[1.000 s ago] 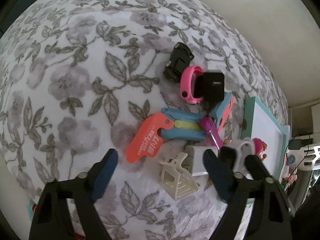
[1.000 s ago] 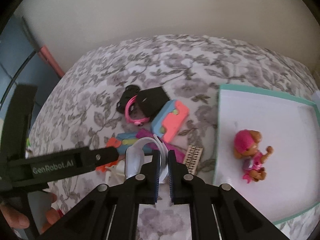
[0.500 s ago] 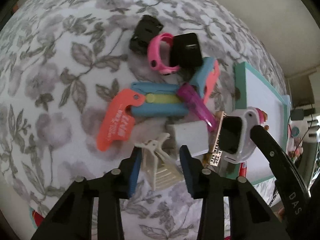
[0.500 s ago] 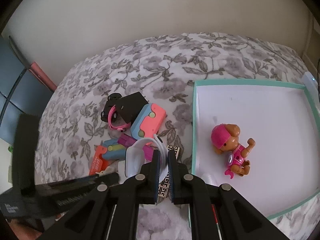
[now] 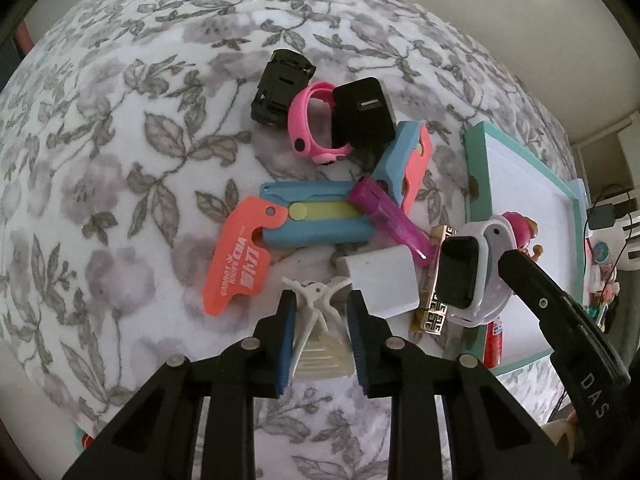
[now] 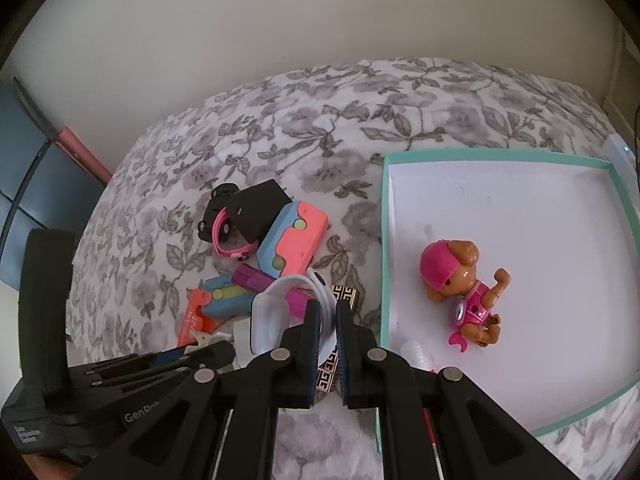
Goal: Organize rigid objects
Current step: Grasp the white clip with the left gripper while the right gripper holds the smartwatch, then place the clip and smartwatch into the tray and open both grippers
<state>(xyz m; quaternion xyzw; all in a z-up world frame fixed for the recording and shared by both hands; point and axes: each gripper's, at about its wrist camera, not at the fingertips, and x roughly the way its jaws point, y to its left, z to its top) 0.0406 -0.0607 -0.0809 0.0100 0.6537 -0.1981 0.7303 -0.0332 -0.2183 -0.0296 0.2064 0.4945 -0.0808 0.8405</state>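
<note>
A cream hair clip (image 5: pixel 316 344) lies on the flowered cloth, and my left gripper (image 5: pixel 320 296) stands over it. Its jaws are closing, and the blue pads (image 5: pixel 286 320) touch the clip on both sides. My right gripper (image 6: pixel 328 306) is shut on the strap of a white smartwatch (image 6: pixel 272 320). It holds the watch just above the pile, near the left rim of the teal tray (image 6: pixel 384 240). The left wrist view shows the watch (image 5: pixel 460 272) face-on, with the right gripper's arm (image 5: pixel 560 320) behind it. A pink toy dog (image 6: pixel 460 280) lies in the tray.
The pile holds a black toy car (image 5: pixel 280 88), pink watch (image 5: pixel 304 128), black charger (image 5: pixel 364 116), blue-and-coral case (image 5: pixel 404 160), blue cutter (image 5: pixel 316 220), orange tag (image 5: pixel 240 264), purple lighter (image 5: pixel 388 216), white plug cube (image 5: pixel 384 284) and gold patterned lighter (image 5: pixel 434 312). A wall rises behind.
My left gripper has come down over the hair clip, and its jaws have gone from wide apart to tight against it. The right gripper still holds the watch and has rolled slightly.
</note>
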